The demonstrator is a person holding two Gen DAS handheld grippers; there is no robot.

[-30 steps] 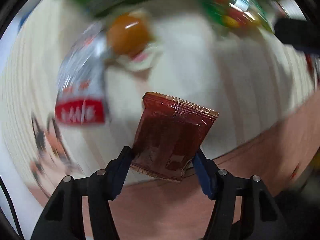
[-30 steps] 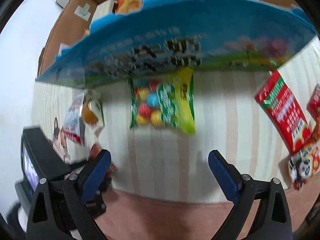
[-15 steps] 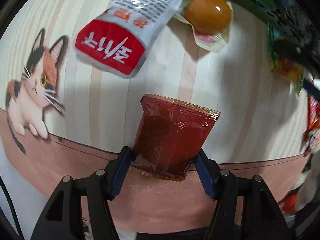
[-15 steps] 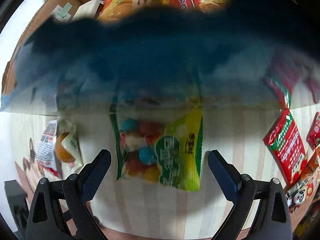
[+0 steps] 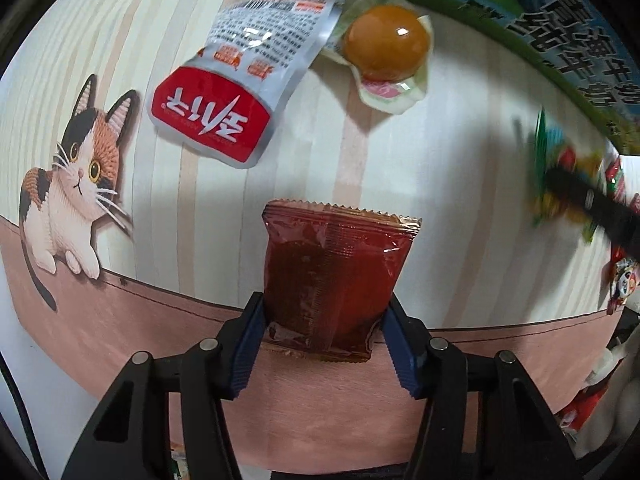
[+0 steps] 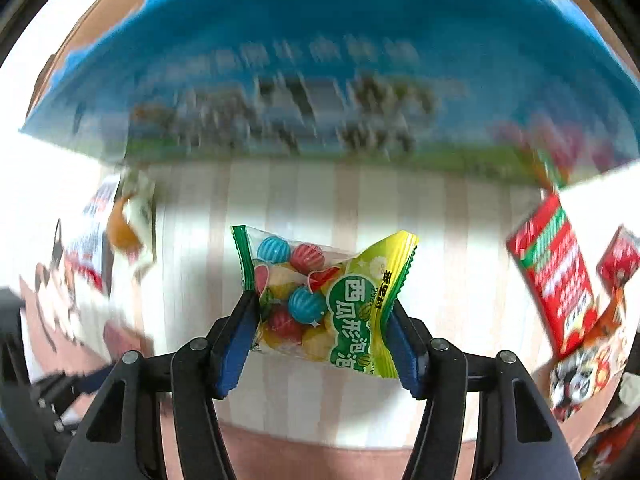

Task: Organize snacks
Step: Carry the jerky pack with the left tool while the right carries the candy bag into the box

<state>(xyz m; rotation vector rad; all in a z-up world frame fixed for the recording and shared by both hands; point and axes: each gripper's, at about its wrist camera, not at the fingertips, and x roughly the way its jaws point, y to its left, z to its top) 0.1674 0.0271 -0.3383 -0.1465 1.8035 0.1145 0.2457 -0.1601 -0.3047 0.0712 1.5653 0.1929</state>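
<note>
Pinching a dark red sachet (image 5: 334,280) by its sides, the left gripper (image 5: 324,344) holds it above the striped mat (image 5: 460,140). The right gripper (image 6: 322,338) has its jaws pressed onto a gumball bag (image 6: 320,300). Farther off lie a red-and-white pouch (image 5: 236,92), an orange jelly cup (image 5: 386,46), then the blue box (image 6: 320,60).

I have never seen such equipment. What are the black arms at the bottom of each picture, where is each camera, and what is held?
A person holds two hand grippers; each carries a camera looking forward along its two fingers. In the left wrist view, the left gripper is shut on a dark red packet. On the striped mat lie a silver and red pouch and a wrapped orange sweet, beside a blue and green box. In the right wrist view, the right gripper is shut on a candy bag.
</note>
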